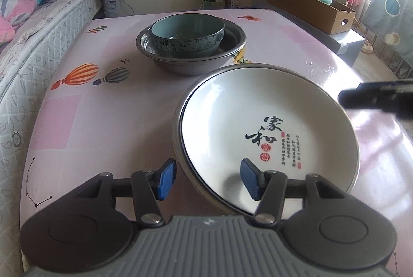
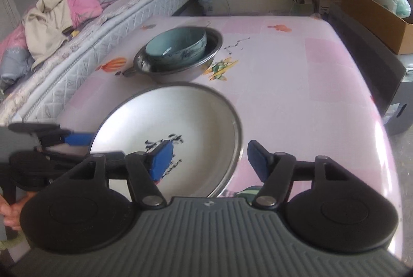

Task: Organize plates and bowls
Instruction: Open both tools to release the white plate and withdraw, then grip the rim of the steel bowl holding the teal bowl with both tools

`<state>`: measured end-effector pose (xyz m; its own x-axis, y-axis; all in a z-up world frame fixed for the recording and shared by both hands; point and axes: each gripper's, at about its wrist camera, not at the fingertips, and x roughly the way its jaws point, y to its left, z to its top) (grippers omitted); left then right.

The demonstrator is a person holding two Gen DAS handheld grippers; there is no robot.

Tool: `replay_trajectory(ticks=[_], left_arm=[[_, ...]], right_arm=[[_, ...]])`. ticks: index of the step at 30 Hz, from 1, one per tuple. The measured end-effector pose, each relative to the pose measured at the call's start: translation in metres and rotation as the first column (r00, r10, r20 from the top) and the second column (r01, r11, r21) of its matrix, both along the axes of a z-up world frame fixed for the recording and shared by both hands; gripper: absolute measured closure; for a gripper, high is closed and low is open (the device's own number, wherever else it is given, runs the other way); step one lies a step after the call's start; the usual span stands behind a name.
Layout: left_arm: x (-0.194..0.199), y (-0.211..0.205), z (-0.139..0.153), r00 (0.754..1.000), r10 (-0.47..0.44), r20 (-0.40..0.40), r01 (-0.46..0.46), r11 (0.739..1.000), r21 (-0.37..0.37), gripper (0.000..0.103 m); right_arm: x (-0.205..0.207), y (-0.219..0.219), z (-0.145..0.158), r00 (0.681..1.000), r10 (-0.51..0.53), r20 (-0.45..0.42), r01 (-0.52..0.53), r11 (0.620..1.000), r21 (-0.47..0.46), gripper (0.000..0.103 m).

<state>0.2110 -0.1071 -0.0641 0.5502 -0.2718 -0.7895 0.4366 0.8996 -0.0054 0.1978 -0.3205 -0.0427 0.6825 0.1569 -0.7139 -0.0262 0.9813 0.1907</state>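
Note:
A white plate with black calligraphy (image 1: pixel 258 122) (image 2: pixel 167 117) lies nested in a steel-rimmed dish (image 1: pixel 178 135) (image 2: pixel 238 137) on the pink tablecloth. My left gripper (image 1: pixel 208 179) is open and straddles the near left rim, its pads clear of it. In the right wrist view its blue pad (image 2: pixel 77 139) shows at the plate's left edge. My right gripper (image 2: pixel 209 160) is open astride the plate's right rim, not pressing on it. One of its dark fingers (image 1: pixel 361 96) shows at the right of the left wrist view. Farther back a teal bowl (image 1: pixel 187 31) (image 2: pixel 175 44) sits inside a metal basin (image 1: pixel 191 62) (image 2: pixel 180 73).
A bed with piled bedding (image 1: pixel 38 18) (image 2: pixel 77 6) runs along the table's left side. A cardboard box (image 1: pixel 309 8) (image 2: pixel 374 16) and bags stand beyond the far right corner. The table (image 2: pixel 309 96) drops off at the right. A hand (image 2: pixel 7 210) shows at the lower left.

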Motion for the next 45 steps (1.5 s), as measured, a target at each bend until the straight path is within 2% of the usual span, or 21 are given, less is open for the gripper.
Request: replay_trajectory(ticks=[4, 5, 10, 13, 15, 20, 26, 28, 34, 40, 42, 45], left_arm=[[-0.004, 0.004, 0.005, 1.000, 0.010, 0.005, -0.009, 0.999, -0.033, 0.047], [-0.004, 0.004, 0.006, 1.000, 0.010, 0.008, -0.010, 0.999, -0.034, 0.047], [-0.007, 0.008, 0.011, 1.000, 0.026, 0.016, -0.025, 0.999, -0.041, 0.046], [-0.007, 0.016, 0.021, 0.998, 0.046, 0.030, -0.044, 0.997, -0.062, 0.042], [-0.007, 0.022, 0.031, 0.997, 0.060, 0.046, -0.055, 0.995, -0.086, 0.035], [0.002, 0.034, 0.058, 0.991, 0.097, 0.088, -0.086, 0.989, -0.118, 0.021], [0.040, 0.054, 0.077, 0.977, 0.202, 0.071, -0.189, 0.969, -0.158, 0.019], [0.059, 0.057, 0.076, 0.971, 0.233, 0.057, -0.222, 0.963, -0.153, 0.020], [0.116, 0.056, 0.067, 0.967, 0.255, -0.020, -0.255, 0.956, -0.148, 0.036], [0.160, 0.049, 0.049, 0.954, 0.276, -0.115, -0.293, 0.940, -0.175, 0.049], [0.169, 0.047, 0.043, 0.952, 0.275, -0.136, -0.296, 0.939, -0.177, 0.060], [0.177, 0.044, 0.040, 0.953, 0.266, -0.142, -0.290, 0.939, -0.186, 0.063]], right_arm=[[-0.011, -0.018, 0.012, 0.997, -0.056, 0.054, 0.055, 0.998, 0.024, 0.039], [-0.014, -0.020, 0.012, 0.996, -0.066, 0.062, 0.063, 0.997, 0.036, 0.042], [-0.027, -0.014, -0.010, 0.996, -0.079, 0.044, 0.074, 0.992, 0.105, 0.048], [-0.032, -0.006, -0.018, 0.996, -0.082, 0.036, 0.076, 0.988, 0.138, 0.047], [-0.034, -0.005, -0.017, 0.995, -0.085, 0.045, 0.078, 0.986, 0.148, 0.047], [-0.028, -0.014, 0.008, 0.992, -0.089, 0.091, 0.073, 0.982, 0.172, 0.046], [0.002, -0.026, 0.044, 0.990, -0.064, 0.129, 0.034, 0.974, 0.223, 0.044], [0.019, -0.028, 0.050, 0.991, -0.055, 0.125, 0.026, 0.974, 0.223, 0.044], [0.085, -0.036, 0.047, 0.998, -0.038, 0.052, 0.025, 0.972, 0.233, 0.046], [0.148, -0.038, 0.025, 0.999, -0.043, -0.022, 0.046, 0.971, 0.236, 0.052], [0.165, -0.039, 0.014, 0.997, -0.050, -0.053, 0.061, 0.970, 0.234, 0.056], [0.183, -0.042, -0.003, 0.993, -0.065, -0.094, 0.087, 0.965, 0.246, 0.061]])
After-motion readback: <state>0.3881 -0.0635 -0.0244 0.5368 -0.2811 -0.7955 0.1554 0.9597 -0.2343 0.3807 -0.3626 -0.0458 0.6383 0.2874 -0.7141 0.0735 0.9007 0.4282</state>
